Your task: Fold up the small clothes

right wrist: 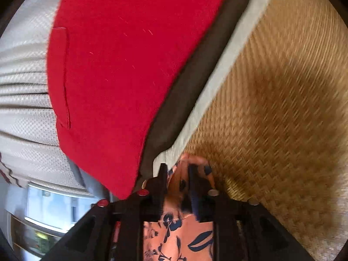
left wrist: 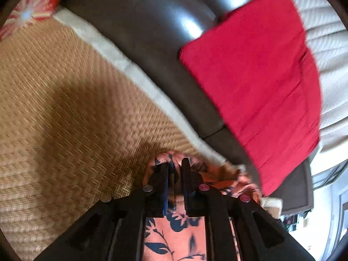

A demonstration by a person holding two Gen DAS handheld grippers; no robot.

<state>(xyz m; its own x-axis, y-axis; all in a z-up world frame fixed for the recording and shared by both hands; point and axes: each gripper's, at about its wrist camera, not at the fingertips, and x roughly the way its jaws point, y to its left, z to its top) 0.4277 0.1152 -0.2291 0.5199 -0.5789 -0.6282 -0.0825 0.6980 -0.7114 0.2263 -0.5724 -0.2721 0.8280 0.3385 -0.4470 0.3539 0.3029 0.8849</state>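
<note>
In the left wrist view, the left gripper [left wrist: 175,169] is seen nearly closed, its two black fingers pinched on a bunched fold of an orange floral garment [left wrist: 174,235] printed with dark blue flowers and leaves. The cloth is gathered between the fingertips and spills back beneath the gripper body toward the camera, with more of it crumpled to the right of the fingers. Below and to the left, a woven straw mat [left wrist: 65,108] with a herringbone pattern is spread, edged by a pale fabric border [left wrist: 134,74]. Beyond the border a dark glossy surface [left wrist: 156,32] is visible, and on it a folded red cloth [left wrist: 256,87] is laid, its far side overlapping a white textured fabric [left wrist: 322,32]. A red cushion with a white starburst print [left wrist: 32,8] is seen at the top left corner.

In the right wrist view, the right gripper [right wrist: 177,171] is likewise nearly closed, and the same orange floral garment [right wrist: 180,239] is clamped between its fingers, a small tuft protruding past the tips. The straw mat [right wrist: 282,97] fills the right side, the red cloth [right wrist: 119,65] the upper left. Both views are blurred, so finer detail of the garment's shape cannot be told.
</note>
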